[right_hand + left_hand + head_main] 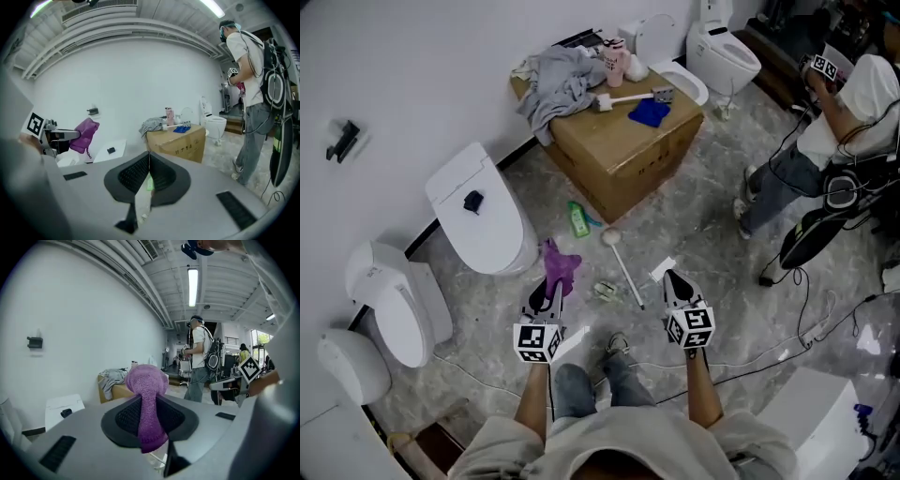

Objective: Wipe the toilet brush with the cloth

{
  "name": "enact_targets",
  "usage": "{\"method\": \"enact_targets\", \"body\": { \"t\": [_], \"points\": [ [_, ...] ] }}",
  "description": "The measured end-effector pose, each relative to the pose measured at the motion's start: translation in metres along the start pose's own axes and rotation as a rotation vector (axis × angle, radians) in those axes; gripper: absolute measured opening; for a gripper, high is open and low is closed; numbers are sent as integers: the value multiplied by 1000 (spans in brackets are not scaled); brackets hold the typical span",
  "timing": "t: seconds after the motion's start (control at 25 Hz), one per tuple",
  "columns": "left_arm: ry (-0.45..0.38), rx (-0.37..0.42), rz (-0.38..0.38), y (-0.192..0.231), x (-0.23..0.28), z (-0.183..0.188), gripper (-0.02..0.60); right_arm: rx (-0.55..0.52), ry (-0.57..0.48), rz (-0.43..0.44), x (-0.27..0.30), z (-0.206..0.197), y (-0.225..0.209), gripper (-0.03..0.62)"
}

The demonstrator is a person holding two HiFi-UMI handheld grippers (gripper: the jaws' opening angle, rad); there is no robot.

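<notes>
- Head view: the left gripper (pixel 551 292) pinches a purple cloth (pixel 560 264), which bunches up past its jaw tips in soft, fuzzy folds.
- The right gripper (pixel 673 281) is held level with the left one, its jaws pressed together and empty.
- The toilet brush (pixel 623 269) lies on the grey marbled floor (pixel 694 230), ahead of the two grippers and between them. It is white, with a small round head at the far end and a thin straight handle that slants back towards the right gripper. Neither gripper nor the cloth touches it.
- A green bottle (pixel 578 220) lies just beyond the brush head, at the foot of a cardboard box (pixel 628 155).
- Left gripper view: the black ribbed pads (pixel 126 416) clamp the cloth (pixel 146 380) in a narrow strip. It swells into a rounded knob beyond the tips, and a short end hangs out behind them.
- Right gripper view: the pads (pixel 133 176) meet along one thin line with nothing held. The cloth (pixel 84 133) shows off to this gripper's left, drooping from the left gripper (pixel 58 136). The box (pixel 180 140) stands ahead, and a person (pixel 253 93) stands to the right.
</notes>
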State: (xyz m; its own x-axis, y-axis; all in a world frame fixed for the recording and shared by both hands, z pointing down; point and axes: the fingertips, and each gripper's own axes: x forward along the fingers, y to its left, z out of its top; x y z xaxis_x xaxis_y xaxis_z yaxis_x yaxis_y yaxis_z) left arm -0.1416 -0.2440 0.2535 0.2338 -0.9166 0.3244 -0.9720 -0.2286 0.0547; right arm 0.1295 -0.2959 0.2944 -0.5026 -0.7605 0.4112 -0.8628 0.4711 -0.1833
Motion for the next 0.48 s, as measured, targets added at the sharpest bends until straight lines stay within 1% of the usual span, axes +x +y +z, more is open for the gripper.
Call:
{"method": "enact_targets", "body": {
  "t": [0.28, 0.48],
  "points": [
    [-75, 24, 25, 15, -10, 62, 94, -72, -86, -3, -7, 75, 12, 30],
    [-102, 15, 28, 31, -23, 84, 95, -108, -126, -28, -19, 105, 25, 30]
  ]
}}
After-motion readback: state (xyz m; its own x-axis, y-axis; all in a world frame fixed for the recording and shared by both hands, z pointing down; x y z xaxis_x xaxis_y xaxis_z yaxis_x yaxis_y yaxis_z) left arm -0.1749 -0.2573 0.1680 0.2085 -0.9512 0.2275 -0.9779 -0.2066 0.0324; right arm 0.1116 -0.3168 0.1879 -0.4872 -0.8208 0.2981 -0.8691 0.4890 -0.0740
